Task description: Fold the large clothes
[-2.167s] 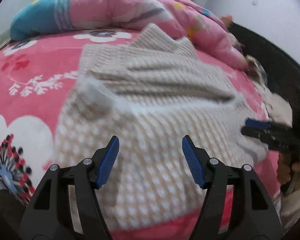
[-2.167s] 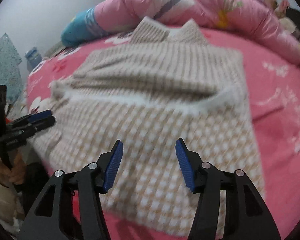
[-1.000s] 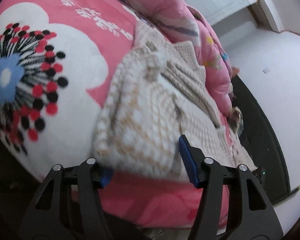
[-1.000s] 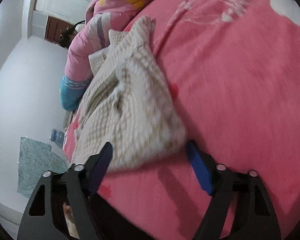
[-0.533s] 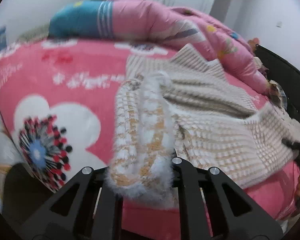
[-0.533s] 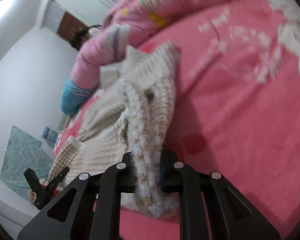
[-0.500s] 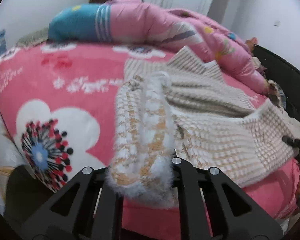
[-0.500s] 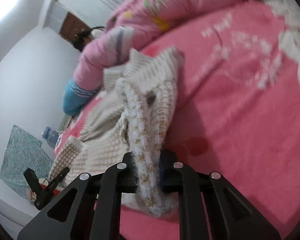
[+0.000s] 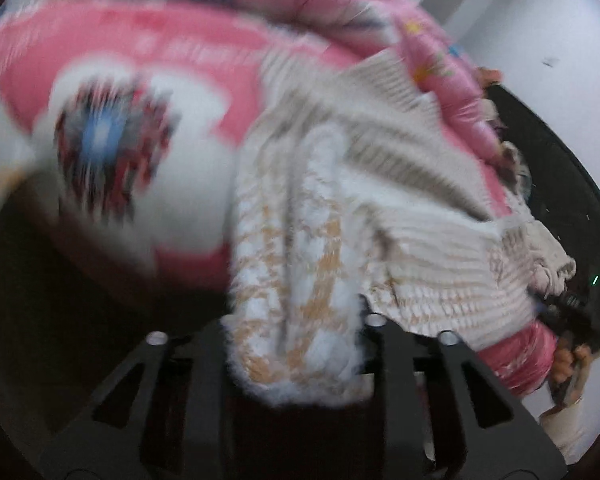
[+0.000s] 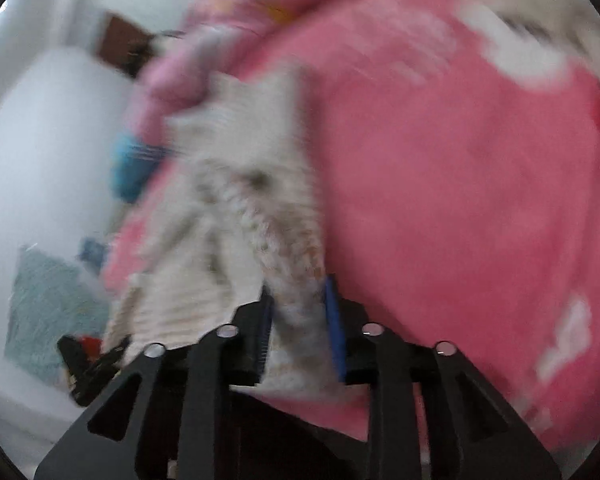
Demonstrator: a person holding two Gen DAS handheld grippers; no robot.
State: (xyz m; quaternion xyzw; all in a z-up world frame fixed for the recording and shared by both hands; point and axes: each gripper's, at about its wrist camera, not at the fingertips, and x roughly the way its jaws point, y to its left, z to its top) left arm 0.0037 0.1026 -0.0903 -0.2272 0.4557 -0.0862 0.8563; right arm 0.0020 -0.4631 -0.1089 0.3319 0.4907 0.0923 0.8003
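**Both hem corners pinched; sweater stretches away toward the quilt**

Your left tool [image 9: 296,328] pinches a thick, bunched corner of the knitted sweater [image 9: 364,184]; the checked, fuzzy hem wells up between its fingers and hides the pads. Its jaws have just been opening a little, yet the cloth between them looks gripped. Your right tool [image 10: 298,320] pinches the other hem corner between its blue pads [image 10: 334,320]. Its jaws have likewise just been opening, with the knit packed between them and touching both pads as far as the blur lets you judge.

The sweater lies on the pink flowered bed cover [image 10: 460,200]. Its long axis runs straight away from both tools: the hem is at your fingertips, and the ribbed upper part and collar lie far off, just beside the rolled pink quilt [image 9: 340,0]. In the left wrist view the hem spans sideways from your left tool to the right one, which appears low at the right edge, so neither hand is nearer the collar.

The coming move, by this reading, turns on that axis: the hem must travel forward, over the body of the sweater, toward the collar. With the jaws loosening, judge whether the corners are secure before you carry them. Both views are blurred, so finer contact cannot be told.
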